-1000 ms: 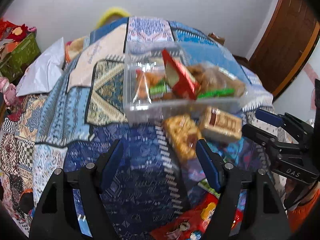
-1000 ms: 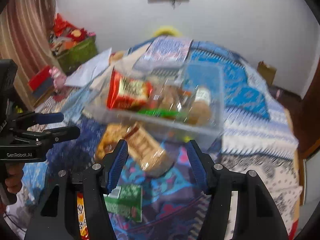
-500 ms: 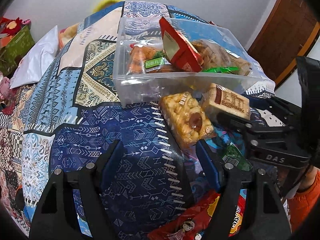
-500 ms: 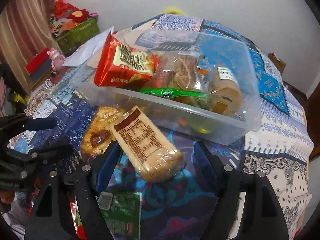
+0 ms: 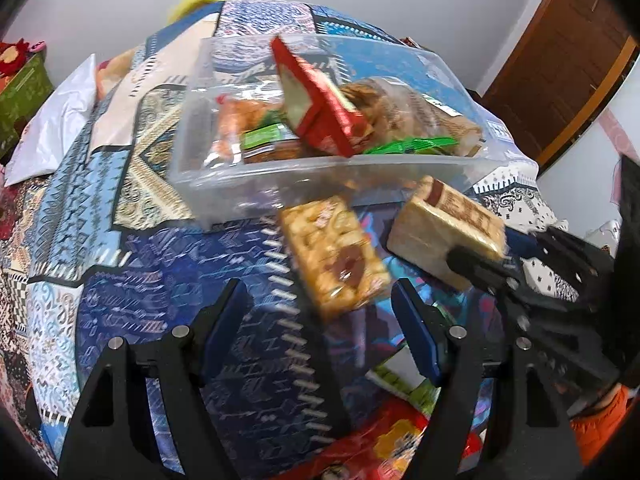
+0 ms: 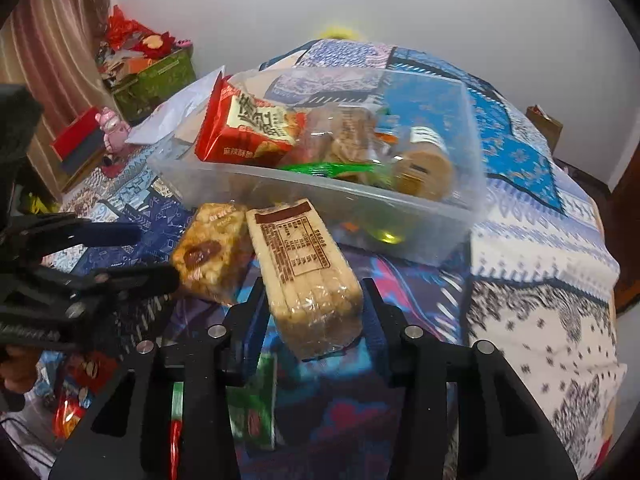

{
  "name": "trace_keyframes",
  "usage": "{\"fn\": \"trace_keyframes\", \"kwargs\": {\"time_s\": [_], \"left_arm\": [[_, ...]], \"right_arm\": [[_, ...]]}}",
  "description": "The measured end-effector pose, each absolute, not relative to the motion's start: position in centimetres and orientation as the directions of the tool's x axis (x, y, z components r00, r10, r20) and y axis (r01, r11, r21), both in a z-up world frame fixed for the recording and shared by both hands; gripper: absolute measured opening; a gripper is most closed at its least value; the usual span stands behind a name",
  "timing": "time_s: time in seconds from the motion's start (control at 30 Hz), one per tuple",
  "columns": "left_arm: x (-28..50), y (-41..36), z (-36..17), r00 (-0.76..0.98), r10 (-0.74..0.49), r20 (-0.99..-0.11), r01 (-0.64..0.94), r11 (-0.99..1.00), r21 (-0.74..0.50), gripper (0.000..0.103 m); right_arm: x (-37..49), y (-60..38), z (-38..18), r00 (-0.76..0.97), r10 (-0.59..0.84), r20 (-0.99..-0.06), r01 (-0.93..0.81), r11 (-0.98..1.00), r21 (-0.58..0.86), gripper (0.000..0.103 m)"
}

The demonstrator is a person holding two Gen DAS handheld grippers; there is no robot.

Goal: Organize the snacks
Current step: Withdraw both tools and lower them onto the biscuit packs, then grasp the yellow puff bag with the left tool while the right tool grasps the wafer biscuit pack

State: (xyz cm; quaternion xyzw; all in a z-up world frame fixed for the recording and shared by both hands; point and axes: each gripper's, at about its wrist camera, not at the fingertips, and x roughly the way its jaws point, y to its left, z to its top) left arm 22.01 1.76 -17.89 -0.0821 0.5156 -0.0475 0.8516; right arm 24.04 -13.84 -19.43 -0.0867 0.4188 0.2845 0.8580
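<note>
Clear plastic bin [image 6: 452, 236] full of snacks; right fingers [image 6: 374, 300] around wafer pack [image 6: 308, 276], left fingers [image 5: 224, 328] wide, empty.

Even, soft indoor light, fairly bright, no hard shadows; source not visible. Strong fisheye bend in both views, black vignette at corners. Left wrist view: motion blur across the bed quilt [image 5: 152, 308] and the yellow snack pack [image 5: 332, 252] just in front of the clear bin [image 5: 188, 160]; bin contents sharper. Right wrist view: mostly crisp at the wafer pack [image 6: 304, 268], quilt right of the bin [image 6: 460, 216] smeared. Faint glare on bin walls and on wrappers. White wall behind the bin slightly washed out.
</note>
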Motion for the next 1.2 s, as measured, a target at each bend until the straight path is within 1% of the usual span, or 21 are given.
{"fn": "trace_keyframes", "kwargs": {"time_s": [0.07, 0.27, 0.37, 0.47, 0.73, 0.93, 1.2], "left_arm": [[22.7, 1.0, -18.1, 0.458, -0.166, -0.874, 0.007, 0.983, -0.183, 0.074], [24.8, -0.5, -19.4, 0.448, -0.099, -0.889, -0.005, 0.993, -0.114, 0.074], [25.3, -0.6, -20.1, 0.43, -0.091, -0.898, -0.017, 0.994, -0.109, 0.065], [25.3, -0.3, -20.5, 0.419, -0.12, -0.9, -0.022, 0.99, -0.143, 0.058], [23.8, 0.8, -20.3, 0.422, -0.166, -0.891, 0.022, 0.985, -0.173, 0.047], [22.2, 1.5, -20.4, 0.426, -0.171, -0.889, 0.04, 0.985, -0.17, 0.047], [24.2, 1.4, -21.3, 0.393, -0.17, -0.904, 0.002, 0.983, -0.184, 0.047]], "right_arm": [[23.8, -14.6, -19.3, 0.496, 0.418, -0.761, -0.546, 0.832, 0.101, 0.039], [22.6, -16.4, -19.4, 0.502, 0.417, -0.758, -0.523, 0.844, 0.117, 0.039], [22.2, -16.5, -19.7, 0.471, 0.431, -0.77, -0.543, 0.829, 0.133, 0.039], [22.4, -16.2, -19.7, 0.462, 0.425, -0.779, -0.557, 0.822, 0.118, 0.039], [23.8, -14.4, -20.0, 0.442, 0.432, -0.786, -0.582, 0.805, 0.115, 0.039], [24.0, -14.6, -20.3, 0.449, 0.446, -0.774, -0.555, 0.818, 0.15, 0.038], [23.4, -15.2, -19.3, 0.475, 0.454, -0.754, -0.528, 0.832, 0.169, 0.035]]}}
